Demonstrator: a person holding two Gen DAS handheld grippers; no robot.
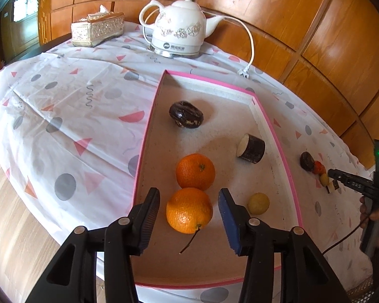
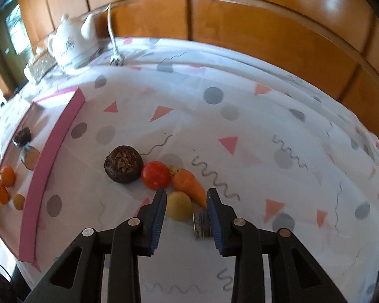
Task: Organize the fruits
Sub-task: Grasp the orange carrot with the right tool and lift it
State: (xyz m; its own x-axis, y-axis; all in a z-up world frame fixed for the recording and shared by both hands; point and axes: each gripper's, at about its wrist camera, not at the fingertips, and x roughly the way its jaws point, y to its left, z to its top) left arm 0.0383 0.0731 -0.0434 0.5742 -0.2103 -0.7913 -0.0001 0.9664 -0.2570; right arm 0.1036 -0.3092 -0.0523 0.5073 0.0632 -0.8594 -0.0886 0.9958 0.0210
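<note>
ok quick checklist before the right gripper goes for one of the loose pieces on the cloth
1. Right gripper open: ok, the jaws stand apart with nothing held.
2. Target inside the jaws: not ok; the small yellow fruit sits near the left finger and the dark cut piece against the right finger.
3. Neighbours clear of the grasp: not ok; the carrot and tomato crowd the yellow fruit.
4. Free floor in the pink-rimmed tray: ok, bare patches remain.
5. Left gripper out of the way: cannot tell; it is open around an orange inside the tray.
</note>
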